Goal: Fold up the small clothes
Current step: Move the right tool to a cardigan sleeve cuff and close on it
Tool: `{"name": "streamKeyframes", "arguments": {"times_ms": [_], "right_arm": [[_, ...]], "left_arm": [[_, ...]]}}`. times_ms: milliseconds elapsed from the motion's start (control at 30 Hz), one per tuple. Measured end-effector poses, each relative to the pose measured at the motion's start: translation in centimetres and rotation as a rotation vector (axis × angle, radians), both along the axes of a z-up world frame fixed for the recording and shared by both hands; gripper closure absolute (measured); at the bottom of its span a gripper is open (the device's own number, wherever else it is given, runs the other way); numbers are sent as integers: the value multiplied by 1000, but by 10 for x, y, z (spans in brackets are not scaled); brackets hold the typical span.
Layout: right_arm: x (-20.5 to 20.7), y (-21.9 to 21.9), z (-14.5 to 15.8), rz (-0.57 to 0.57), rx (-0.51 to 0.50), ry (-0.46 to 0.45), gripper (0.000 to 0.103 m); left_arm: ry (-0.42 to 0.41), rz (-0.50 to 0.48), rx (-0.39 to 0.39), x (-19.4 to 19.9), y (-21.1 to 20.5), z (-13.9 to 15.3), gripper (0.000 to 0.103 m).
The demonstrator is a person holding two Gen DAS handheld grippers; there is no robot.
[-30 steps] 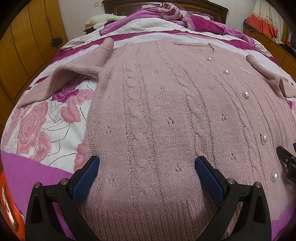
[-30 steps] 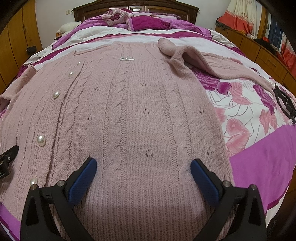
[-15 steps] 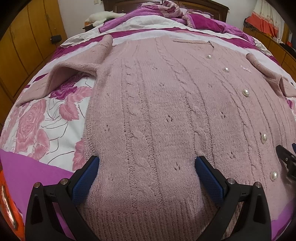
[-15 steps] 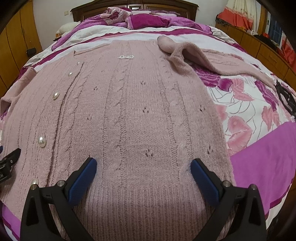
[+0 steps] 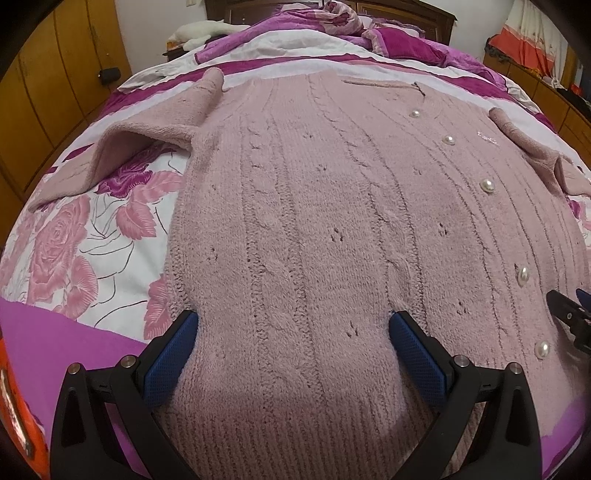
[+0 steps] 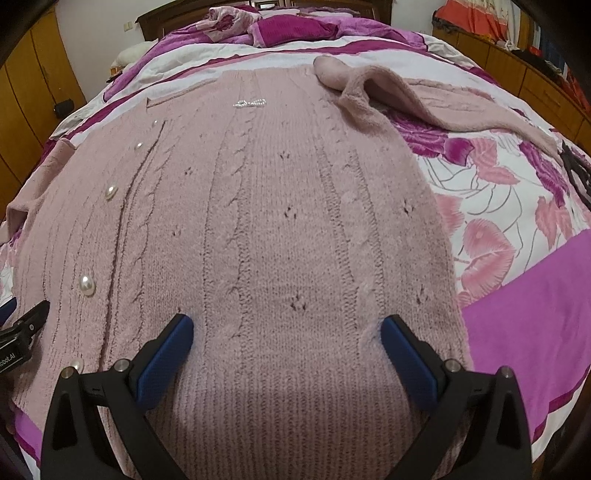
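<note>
A pink cable-knit cardigan with pearl buttons lies flat, front up, on the bed, hem towards me; it also shows in the right wrist view. Its left sleeve bends out to the left and its right sleeve lies out to the right. My left gripper is open and empty, low over the hem's left half. My right gripper is open and empty, low over the hem's right half. Each gripper's tip shows at the edge of the other's view.
The bed has a floral pink and purple cover, also seen in the right wrist view. Crumpled bedding and a white pillow lie near the headboard. Wooden cupboards stand at the left, low wooden cabinets at the right.
Both grippers have crept slightly forward over the cardigan's hem. They stay open; the cardigan has not moved.
</note>
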State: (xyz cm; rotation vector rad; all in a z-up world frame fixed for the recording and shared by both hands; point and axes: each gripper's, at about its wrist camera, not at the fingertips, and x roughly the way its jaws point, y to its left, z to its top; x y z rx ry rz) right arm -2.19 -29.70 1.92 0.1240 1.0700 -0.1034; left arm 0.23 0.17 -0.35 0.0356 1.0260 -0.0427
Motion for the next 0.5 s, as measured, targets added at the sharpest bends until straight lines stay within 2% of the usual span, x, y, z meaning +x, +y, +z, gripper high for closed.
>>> {"name": "streamKeyframes", "arguments": {"times_ms": [133,267,500], "right_arm": [[0,-1,4,6,6,-8,0],[-3,-9,15,30,60,-21,0],[-6,-53,52,42,114,-102,0]], "left_arm": [[9,-1,4,0,-1,4,18],[17,-13,6,-1,-1,11,19],[0,-19,-12,6,-3,31,22]]}}
